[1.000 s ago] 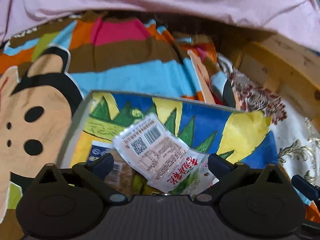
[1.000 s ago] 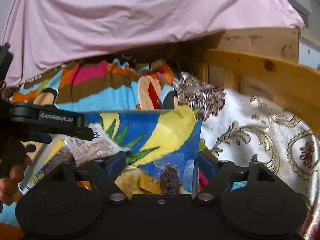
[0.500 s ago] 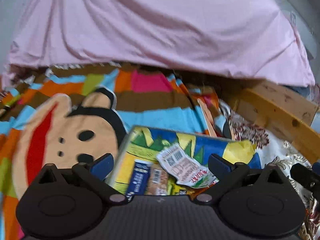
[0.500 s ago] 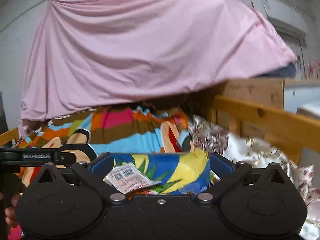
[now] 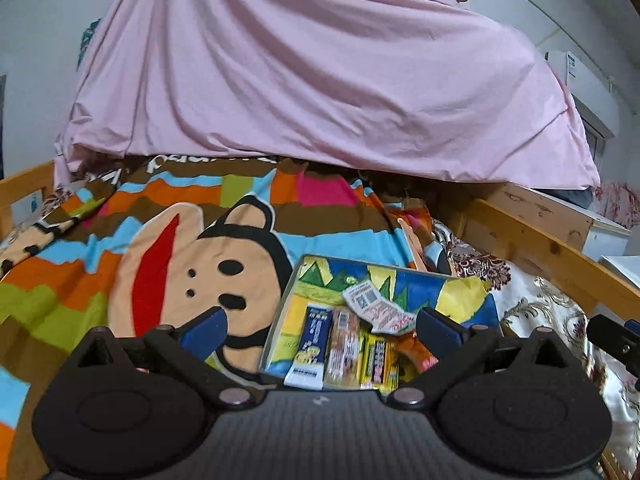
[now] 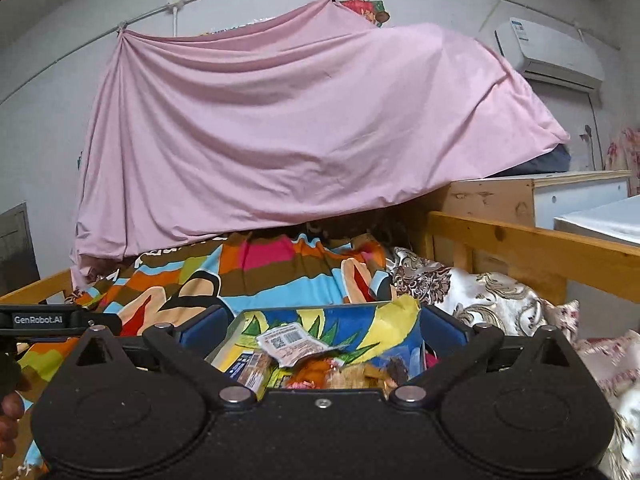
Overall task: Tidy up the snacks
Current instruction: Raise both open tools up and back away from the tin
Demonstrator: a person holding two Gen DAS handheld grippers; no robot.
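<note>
A colourful printed box [image 5: 460,296] lies on the bed and holds several snack packets: a blue and white bar [image 5: 310,350], a tan bar [image 5: 344,350], yellow bars [image 5: 378,362] and a white packet with a QR code [image 5: 376,308]. The box [image 6: 396,320] and white packet [image 6: 292,342] also show in the right wrist view. My left gripper [image 5: 322,326] is open and empty, above and short of the box. My right gripper [image 6: 322,326] is open and empty, just short of the box.
A striped cartoon blanket [image 5: 160,248] covers the bed. A pink sheet [image 5: 320,80] hangs behind. A wooden bed rail [image 6: 540,248] runs along the right, with a patterned cream cloth [image 6: 480,292] beside it. The left gripper's body [image 6: 40,320] shows at the right view's left edge.
Both grippers have pulled back and up from the box, so it looks smaller and lower. The white packet lies in the box where it was let go.
</note>
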